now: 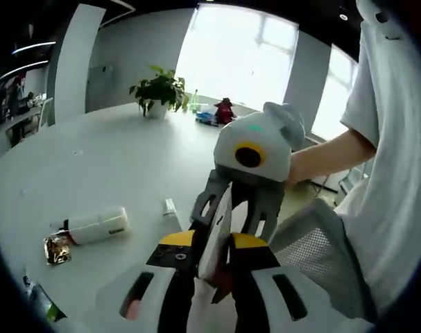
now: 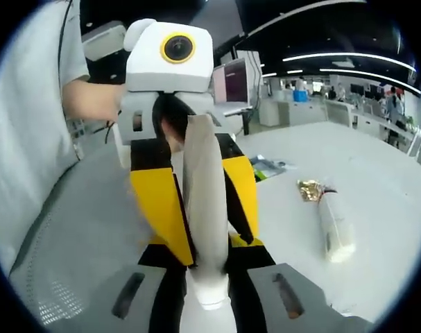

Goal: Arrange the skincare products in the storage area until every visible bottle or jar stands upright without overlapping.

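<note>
We see both grippers pinching 1 white tube [image 2: 204, 208] between them, above the table [image 1: 113, 159]: the left gripper [image 1: 211, 267] grips one end, the right gripper [image 2: 209, 277] the other. A white bottle [image 1: 98, 225] with a gold cap [image 1: 57, 248] lies on its side on the table, well apart

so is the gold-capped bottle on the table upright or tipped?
Tipped. The bottle lies on its side, flat on the table, gold cap at one end.
</note>
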Demonstrator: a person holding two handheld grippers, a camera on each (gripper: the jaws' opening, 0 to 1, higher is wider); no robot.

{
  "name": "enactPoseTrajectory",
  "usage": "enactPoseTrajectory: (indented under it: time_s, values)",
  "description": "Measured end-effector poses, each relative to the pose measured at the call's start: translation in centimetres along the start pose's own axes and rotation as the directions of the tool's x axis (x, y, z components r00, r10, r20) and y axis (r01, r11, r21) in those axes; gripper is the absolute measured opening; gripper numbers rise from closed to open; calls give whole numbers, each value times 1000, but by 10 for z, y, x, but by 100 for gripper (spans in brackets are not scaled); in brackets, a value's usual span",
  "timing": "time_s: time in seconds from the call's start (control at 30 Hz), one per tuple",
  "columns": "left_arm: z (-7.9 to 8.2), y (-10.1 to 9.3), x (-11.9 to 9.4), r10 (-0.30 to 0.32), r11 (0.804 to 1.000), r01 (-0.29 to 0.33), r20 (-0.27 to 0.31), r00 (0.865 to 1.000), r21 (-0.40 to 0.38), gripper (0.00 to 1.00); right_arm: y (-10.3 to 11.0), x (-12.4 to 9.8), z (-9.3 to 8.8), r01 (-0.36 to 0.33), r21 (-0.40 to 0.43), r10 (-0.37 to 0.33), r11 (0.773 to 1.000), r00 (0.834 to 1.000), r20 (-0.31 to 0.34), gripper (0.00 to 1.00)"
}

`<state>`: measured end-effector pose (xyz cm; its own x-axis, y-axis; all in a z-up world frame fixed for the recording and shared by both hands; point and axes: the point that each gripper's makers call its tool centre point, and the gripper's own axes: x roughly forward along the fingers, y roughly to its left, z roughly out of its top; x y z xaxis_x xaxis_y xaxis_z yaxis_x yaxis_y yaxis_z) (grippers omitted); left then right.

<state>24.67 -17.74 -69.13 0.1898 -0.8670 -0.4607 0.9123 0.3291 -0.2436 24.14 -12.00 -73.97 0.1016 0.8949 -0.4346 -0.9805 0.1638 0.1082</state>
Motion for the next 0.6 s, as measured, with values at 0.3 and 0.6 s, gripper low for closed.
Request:
enactPoseTrajectory:
  time_s: [0.3,0.6]
  values:
    - [5,12,-1,26,1000,-27,19,999,16,12,-13,3,2,-4,-29,3,1000,1000,-13,21]
    - [12,24,3,80,995,-81,21,997,62,13,-28,2,5,12,-92,-13,996,1000,-5,21]
